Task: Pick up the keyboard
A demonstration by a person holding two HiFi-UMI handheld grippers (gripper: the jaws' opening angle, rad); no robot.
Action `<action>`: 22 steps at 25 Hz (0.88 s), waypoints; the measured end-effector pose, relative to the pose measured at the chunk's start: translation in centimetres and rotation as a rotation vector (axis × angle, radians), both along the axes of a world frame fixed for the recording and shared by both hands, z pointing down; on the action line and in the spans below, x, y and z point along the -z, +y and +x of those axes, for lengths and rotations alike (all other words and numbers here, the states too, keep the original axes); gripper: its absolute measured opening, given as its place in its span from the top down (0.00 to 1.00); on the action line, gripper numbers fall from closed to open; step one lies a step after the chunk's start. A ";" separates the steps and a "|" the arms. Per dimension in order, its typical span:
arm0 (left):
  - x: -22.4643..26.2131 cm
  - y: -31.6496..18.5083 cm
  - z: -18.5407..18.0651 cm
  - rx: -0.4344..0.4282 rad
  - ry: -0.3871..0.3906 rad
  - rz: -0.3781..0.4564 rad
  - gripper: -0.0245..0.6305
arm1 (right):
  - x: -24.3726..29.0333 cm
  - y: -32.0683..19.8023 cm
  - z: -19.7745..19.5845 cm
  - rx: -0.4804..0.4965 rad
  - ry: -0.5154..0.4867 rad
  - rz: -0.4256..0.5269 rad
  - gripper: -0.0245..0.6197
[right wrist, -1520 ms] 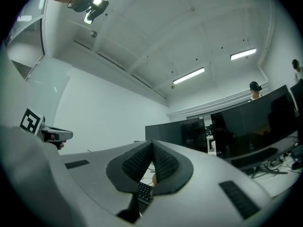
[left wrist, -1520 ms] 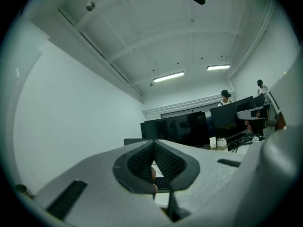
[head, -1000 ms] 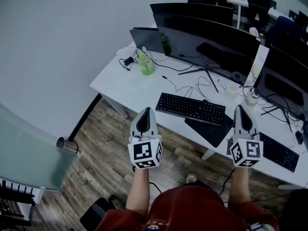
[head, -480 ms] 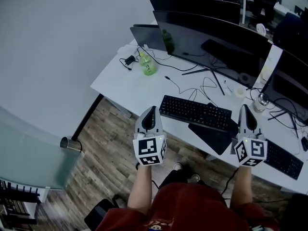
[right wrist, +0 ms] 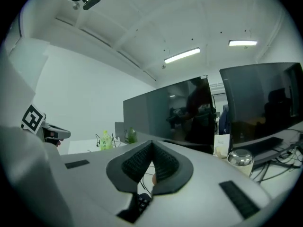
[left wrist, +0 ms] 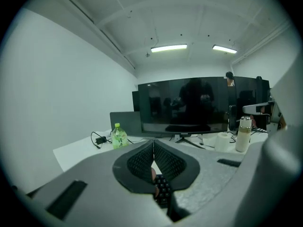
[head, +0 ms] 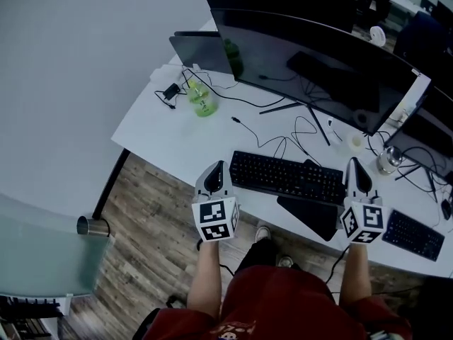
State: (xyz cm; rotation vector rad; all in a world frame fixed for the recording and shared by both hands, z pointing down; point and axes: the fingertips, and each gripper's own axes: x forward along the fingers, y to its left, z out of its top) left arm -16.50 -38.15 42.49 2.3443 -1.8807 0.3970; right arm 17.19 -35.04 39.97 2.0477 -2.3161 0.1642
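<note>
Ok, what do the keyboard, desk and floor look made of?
Keyboard: likely matte black plastic, rows of dull keys.
Desk: smooth white top, probably laminate; no grain shows.
Floor: wood-look planks, streaked grey-brown; real wood or vinyl, can't tell.

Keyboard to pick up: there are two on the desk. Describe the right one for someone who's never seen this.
Find the white desk with the big curved dark monitor. Directly in front of that monitor, near the desk's front edge, lies a black keyboard. Unlike the second keyboard at the far right, it has a black mat at its right end.
</note>
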 end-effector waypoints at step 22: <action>-18.2 -5.8 -0.5 -0.211 -0.028 -0.476 0.68 | -18.9 -2.2 1.1 -0.106 -0.002 -0.511 0.60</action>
